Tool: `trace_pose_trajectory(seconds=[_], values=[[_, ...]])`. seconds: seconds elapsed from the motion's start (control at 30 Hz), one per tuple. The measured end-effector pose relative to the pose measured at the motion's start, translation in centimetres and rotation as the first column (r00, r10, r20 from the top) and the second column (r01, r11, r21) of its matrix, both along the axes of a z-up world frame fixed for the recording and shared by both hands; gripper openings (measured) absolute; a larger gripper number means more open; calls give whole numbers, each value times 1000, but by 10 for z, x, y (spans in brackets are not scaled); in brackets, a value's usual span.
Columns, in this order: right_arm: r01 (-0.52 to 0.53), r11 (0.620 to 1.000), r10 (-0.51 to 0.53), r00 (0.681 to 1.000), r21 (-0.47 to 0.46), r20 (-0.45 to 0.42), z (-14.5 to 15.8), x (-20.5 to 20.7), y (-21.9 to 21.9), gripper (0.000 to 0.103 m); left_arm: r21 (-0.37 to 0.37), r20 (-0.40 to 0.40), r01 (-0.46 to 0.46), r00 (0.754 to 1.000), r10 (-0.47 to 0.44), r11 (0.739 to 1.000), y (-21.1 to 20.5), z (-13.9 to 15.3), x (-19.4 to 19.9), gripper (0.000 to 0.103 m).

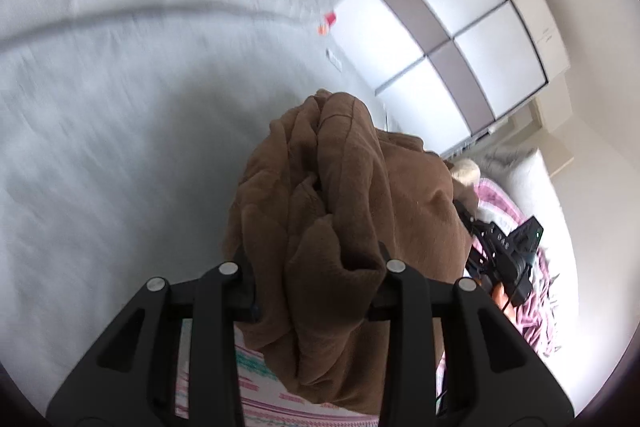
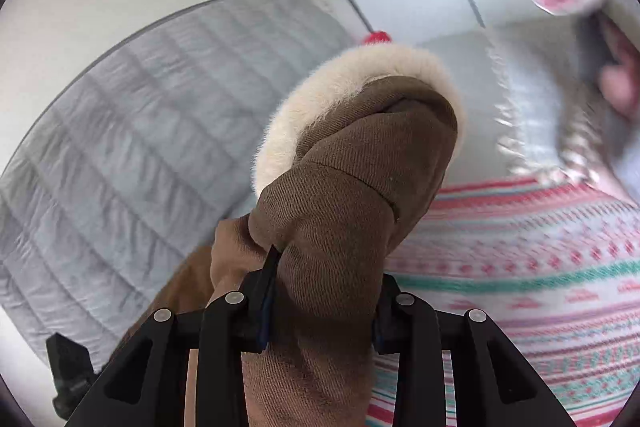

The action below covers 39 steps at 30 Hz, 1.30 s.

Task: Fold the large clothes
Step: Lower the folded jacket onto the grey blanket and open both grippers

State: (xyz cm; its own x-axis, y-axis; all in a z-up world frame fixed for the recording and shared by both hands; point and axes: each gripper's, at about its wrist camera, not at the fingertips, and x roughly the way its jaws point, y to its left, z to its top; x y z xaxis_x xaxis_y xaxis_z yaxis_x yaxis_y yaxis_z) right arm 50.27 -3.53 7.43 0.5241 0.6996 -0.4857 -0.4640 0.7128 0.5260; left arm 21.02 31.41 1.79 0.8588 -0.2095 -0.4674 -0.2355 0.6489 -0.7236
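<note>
Both grippers are clamped on the brown coat: left gripper on a bunched wad of brown coat, right gripper near its fur-trimmed hood. I'd lift evenly and shake it flat. Below is a striped blanket, then the grey bed, wardrobe behind.

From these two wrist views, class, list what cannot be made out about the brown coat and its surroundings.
- Left wrist view: the brown coat bunches between the left hand-held gripper, hiding its shape.
- Right wrist view: the fur-trimmed part blocks the bed behind; the coat's lower end leaves the frame.
- Right wrist view: the person's hand is blurred.
</note>
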Motion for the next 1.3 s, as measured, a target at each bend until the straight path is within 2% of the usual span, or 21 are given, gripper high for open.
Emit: trace_pose_trajectory(seconds=[0.13, 0.27, 0.33, 0.4, 0.47, 0.5, 0.53, 0.57, 0.6, 0.63, 0.7, 0.73, 0.77, 0.83, 0.87, 0.93, 1.0, 1.07, 1.13, 1.2, 1.3], values=[[-74, 996, 72, 997, 58, 33, 19, -11, 55, 35, 109, 74, -93, 994, 85, 990, 44, 31, -31, 37], [-137, 983, 136, 991, 125, 16, 5, -10, 125, 35, 137, 67, -179, 983, 171, 974, 95, 22, -50, 37], [-154, 979, 156, 988, 135, -9, -15, -9, 157, 35, 155, 31, -216, 976, 214, 964, 120, 7, -51, 37], [-166, 979, 173, 983, 117, -55, -53, -8, 192, 35, 169, -25, -245, 967, 253, 955, 140, -15, -45, 40], [-144, 985, 157, 976, 90, -149, -96, 1, 211, 35, 132, -159, -258, 948, 277, 957, 161, -58, -31, 41], [-94, 994, 104, 974, 58, -203, -124, 6, 216, 35, 117, -188, -267, 940, 285, 957, 166, -70, -27, 41], [-42, 997, 55, 969, 60, -240, -144, 12, 211, 35, 103, -181, -273, 940, 288, 956, 170, -77, -24, 42], [-13, 993, 47, 956, 120, -288, -159, 19, 203, 35, 109, -161, -270, 945, 285, 957, 168, -74, -20, 42], [5, 982, 58, 944, 190, -325, -169, 24, 196, 36, 138, -159, -266, 945, 286, 954, 164, -69, -16, 43], [7, 976, 68, 939, 216, -338, -172, 27, 194, 36, 199, -160, -256, 944, 289, 946, 157, -63, -10, 44], [-33, 990, 73, 951, 138, -301, -162, 26, 204, 38, 322, -188, -235, 934, 305, 917, 144, -56, 0, 48], [-33, 991, 74, 947, 133, -314, -159, 26, 206, 40, 343, -205, -228, 928, 310, 911, 143, -56, 3, 49], [-24, 989, 72, 939, 145, -337, -158, 27, 205, 46, 336, -207, -230, 928, 309, 914, 144, -56, 2, 53], [10, 989, 46, 932, 151, -360, -157, 26, 197, 48, 281, -201, -237, 933, 299, 930, 152, -55, -1, 56], [20, 989, 34, 932, 144, -360, -156, 22, 193, 49, 249, -201, -243, 934, 295, 938, 156, -54, -4, 57], [28, 993, 12, 942, 113, -337, -148, 11, 178, 51, 238, -210, -246, 931, 297, 940, 158, -49, -7, 59], [15, 998, 3, 956, 60, -295, -136, -8, 166, 52, 272, -226, -246, 923, 311, 930, 155, -39, -9, 63], [-23, 999, 31, 966, 32, -256, -125, -31, 149, 53, 349, -222, -252, 913, 341, 902, 148, -24, -13, 63], [-52, 999, 52, 971, 5, -233, -117, -52, 133, 55, 379, -209, -269, 907, 366, 885, 148, -15, -20, 63], [-84, 996, 75, 973, -30, -217, -108, -78, 119, 56, 374, -192, -286, 907, 375, 882, 146, -8, -27, 63], [-131, 990, 118, 972, -53, -202, -99, -126, 90, 56, 383, -171, -261, 923, 345, 886, 140, 8, -35, 63]])
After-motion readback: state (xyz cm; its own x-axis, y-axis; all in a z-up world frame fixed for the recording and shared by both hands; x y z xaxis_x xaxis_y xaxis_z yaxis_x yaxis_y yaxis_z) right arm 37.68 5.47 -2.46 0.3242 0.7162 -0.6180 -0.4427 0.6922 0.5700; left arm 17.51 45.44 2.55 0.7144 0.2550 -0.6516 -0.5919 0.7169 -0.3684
